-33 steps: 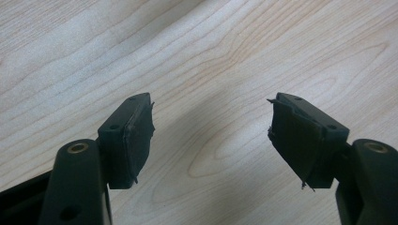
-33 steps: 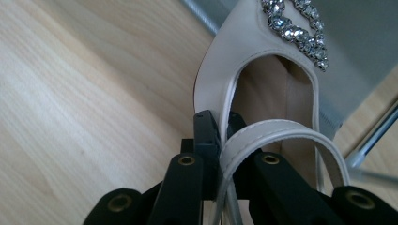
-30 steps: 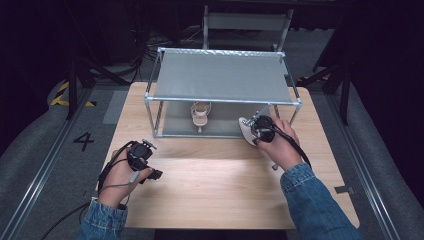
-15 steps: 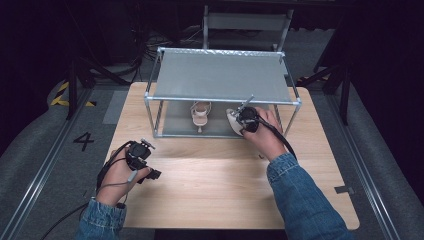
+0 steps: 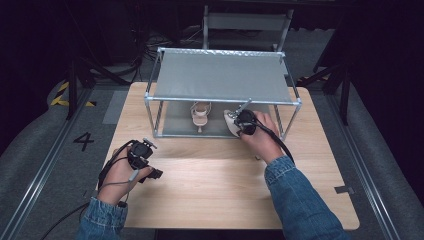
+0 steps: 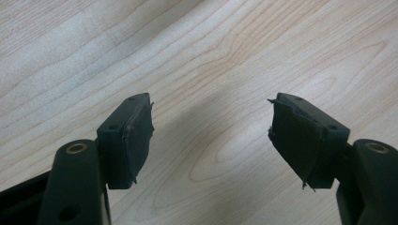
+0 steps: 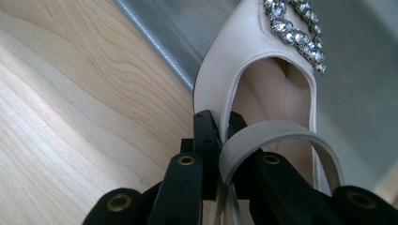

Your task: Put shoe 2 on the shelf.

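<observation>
Right hand-held gripper (image 7: pixel 224 140) clamped on shoe (image 7: pixel 263 61)

Cream shoe (image 7: pixel 263 70) with a jewelled buckle and slim strap, toe pointing far, at the shelf's (image 5: pixel 220 80) near right edge

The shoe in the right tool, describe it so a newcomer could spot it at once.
On the wooden table stands a metal-framed rack with a grey shelf. At its lower shelf's front right edge, the right tool pinches a cream heeled shoe. Unlike the shoe standing alone further left, it is gripped by its side.

Recording lab: floor rails (image 5: pixel 40 175), dark surroundings, cables (image 5: pixel 165 47).
</observation>
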`<state>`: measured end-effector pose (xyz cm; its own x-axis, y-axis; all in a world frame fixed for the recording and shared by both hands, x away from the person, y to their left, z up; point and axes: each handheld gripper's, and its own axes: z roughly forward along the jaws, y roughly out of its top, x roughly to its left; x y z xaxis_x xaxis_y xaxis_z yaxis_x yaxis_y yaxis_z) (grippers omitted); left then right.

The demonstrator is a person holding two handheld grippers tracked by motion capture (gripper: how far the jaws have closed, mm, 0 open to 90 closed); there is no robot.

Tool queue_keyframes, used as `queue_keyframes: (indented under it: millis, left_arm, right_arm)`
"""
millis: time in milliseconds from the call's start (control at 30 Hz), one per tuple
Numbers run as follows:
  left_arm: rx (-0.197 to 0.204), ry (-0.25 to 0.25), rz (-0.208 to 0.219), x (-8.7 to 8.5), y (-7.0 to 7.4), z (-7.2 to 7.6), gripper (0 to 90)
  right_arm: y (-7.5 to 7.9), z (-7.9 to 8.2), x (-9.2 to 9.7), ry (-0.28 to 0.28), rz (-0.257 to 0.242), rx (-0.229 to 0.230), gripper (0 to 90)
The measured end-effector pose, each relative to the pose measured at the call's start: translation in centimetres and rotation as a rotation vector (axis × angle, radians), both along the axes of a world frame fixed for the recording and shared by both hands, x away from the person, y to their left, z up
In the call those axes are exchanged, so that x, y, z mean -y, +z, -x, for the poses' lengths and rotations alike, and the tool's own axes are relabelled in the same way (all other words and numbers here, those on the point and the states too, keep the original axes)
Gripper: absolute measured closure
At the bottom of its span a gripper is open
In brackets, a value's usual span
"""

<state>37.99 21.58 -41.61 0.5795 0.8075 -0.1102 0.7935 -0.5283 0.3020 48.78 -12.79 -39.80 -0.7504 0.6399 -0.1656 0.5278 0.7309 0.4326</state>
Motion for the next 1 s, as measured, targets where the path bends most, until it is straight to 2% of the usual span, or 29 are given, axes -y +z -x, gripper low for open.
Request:
queue_keyframes:
  millis: [100, 133, 200, 333, 400, 433, 633, 667, 700, 767, 867, 1000]
  left_arm:
    - [-0.002, -0.003, 0.001, 0.0, 0.0, 0.0, 30.4]
    - [-0.002, -0.004, 0.003, 0.0, 0.0, 0.0, 30.3]
    - [-0.002, -0.005, 0.005, -0.1, 0.0, -0.1, 30.3]
    - [0.004, 0.003, 0.005, -0.6, 0.1, -0.1, 30.3]
    - [0.008, 0.006, 0.011, -0.7, 0.1, -0.1, 30.3]
    - [0.005, 0.01, 0.014, -0.8, 0.1, -0.1, 30.3]
    - [-0.005, 0.013, 0.015, -0.8, -0.1, 0.0, 30.3]
    - [-0.001, 0.01, 0.014, -0.8, -0.1, 0.0, 30.3]
    - [-0.001, 0.01, 0.014, -0.8, -0.1, 0.0, 30.3]
    - [0.0, 0.011, 0.015, -0.8, -0.1, 0.0, 30.3]
    - [-0.003, 0.003, 0.006, -0.7, -0.1, -0.1, 30.3]
    - [0.0, -0.004, 0.008, -0.4, 0.0, -0.1, 30.2]
  right_arm:
    - [-0.5, -0.3, -0.5, 0.003, -0.003, 0.008, 85.7]
    - [-0.8, -0.6, -0.9, 0.002, 0.012, 0.026, 85.7]
    - [-0.8, -0.8, -1.0, 0.003, 0.016, 0.029, 85.7]
    - [-1.7, -1.5, -1.8, -0.003, 0.022, 0.076, 85.4]
    - [-1.9, -1.6, -2.0, -0.003, 0.028, 0.074, 85.4]
    - [-2.2, -1.8, -2.3, -0.005, 0.013, 0.076, 85.5]
    - [-2.6, -2.1, -2.8, -0.005, 0.027, 0.108, 84.2]
    - [-2.7, -2.2, -2.8, -0.003, 0.033, 0.114, 80.2]
    - [-2.8, -2.2, -2.8, 0.014, 0.006, 0.137, 65.3]
    - [-2.6, -2.0, -2.9, -0.003, -0.008, 0.15, 56.4]
    - [-2.0, -1.5, -2.5, -0.02, -0.026, 0.149, 49.9]
    - [-1.1, -0.7, -1.7, -0.037, -0.041, 0.136, 46.1]
